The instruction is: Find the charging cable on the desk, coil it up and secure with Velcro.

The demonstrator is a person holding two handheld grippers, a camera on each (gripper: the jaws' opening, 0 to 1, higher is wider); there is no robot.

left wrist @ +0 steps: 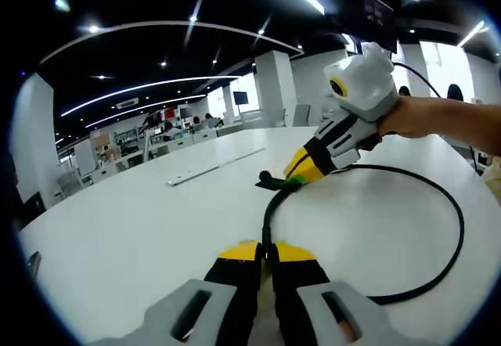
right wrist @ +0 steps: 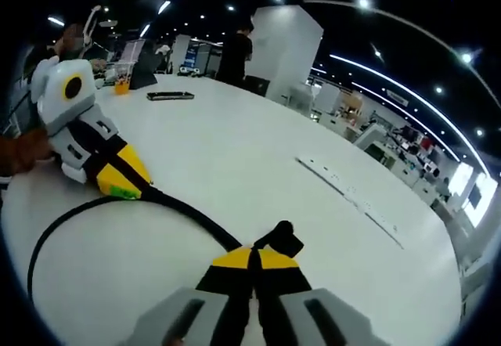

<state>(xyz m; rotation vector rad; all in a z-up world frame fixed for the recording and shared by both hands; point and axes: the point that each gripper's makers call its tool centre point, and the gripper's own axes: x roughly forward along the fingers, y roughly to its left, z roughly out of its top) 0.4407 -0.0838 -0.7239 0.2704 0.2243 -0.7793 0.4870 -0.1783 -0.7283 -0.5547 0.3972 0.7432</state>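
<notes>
1. Desk (left wrist: 141, 221): big white top in an open office, the cable lies on it. In the right gripper view the desk (right wrist: 258, 166) runs far back
2. Charging cable (left wrist: 458, 228): black, curved in one wide open loop on the desk, not coiled tight. In the left gripper view it runs from the left gripper's tips, arcs up to the right gripper's tips, then sweeps round the right side and back down toward the lower edge. In the right gripper view the cable (right wrist: 70, 213) loops from the left gripper's tips round the left side and comes in to the right gripper's tips
3. Left gripper (left wrist: 267, 250): yellow tips pressed together, pinching the cable at the near end of the loop. Also seen in the right gripper view (right wrist: 125, 188), tips down at the desk, shut on the cable
4. Right gripper (right wrist: 253, 257): tips pressed together on the cable, low over the desk. In the left gripper view it (left wrist: 299, 172) comes in from the right, held by a hand (left wrist: 407, 115), tips angled down to the cable
5. Velcro strap (right wrist: 280, 239): black tab sticking up just past the right gripper's tips, at the cable end. In the left gripper view the strap (left wrist: 268, 179) pokes out left of those tips
6. Pale flat strip (left wrist: 215, 166): lies on the desk beyond the loop, well apart from the cable
7. Dark flat device (right wrist: 170, 95): far end of the desk; can't tell what it is
</notes>
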